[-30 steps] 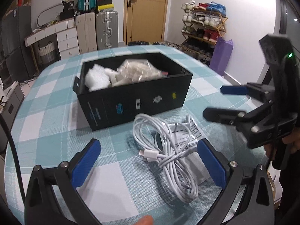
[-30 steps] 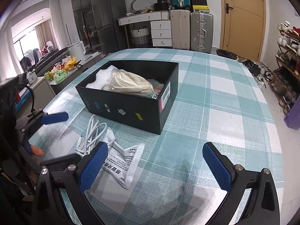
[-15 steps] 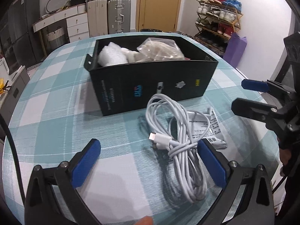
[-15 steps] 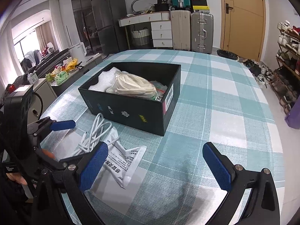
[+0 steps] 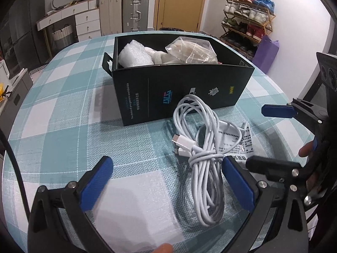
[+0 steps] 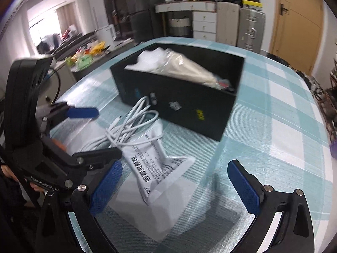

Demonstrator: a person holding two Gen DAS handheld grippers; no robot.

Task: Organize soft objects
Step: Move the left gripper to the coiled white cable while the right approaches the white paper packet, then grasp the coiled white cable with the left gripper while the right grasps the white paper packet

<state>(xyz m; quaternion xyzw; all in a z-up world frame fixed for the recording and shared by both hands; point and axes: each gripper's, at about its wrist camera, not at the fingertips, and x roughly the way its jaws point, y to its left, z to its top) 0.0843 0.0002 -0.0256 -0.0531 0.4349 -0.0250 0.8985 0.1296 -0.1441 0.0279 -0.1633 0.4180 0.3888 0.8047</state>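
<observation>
One cable bundle (image 5: 202, 158), one printed packet (image 6: 155, 164), one black box (image 5: 181, 88); both grippers' jaws wide apart.

My left wrist view sits low and near over the checked table (image 5: 63, 109), facing the black box (image 5: 181, 90) and far door, my right wrist view looks leftward from the right, blurred, both sharing box, white cable (image 5: 202, 147) (image 6: 130, 126), printed packet (image 6: 155, 160).

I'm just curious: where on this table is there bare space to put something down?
Free: checked tablecloth left of the black cardboard box, and cloth right of it. Crowded: in front of the box, where the coiled white cable overlaps the white printed packet.
</observation>
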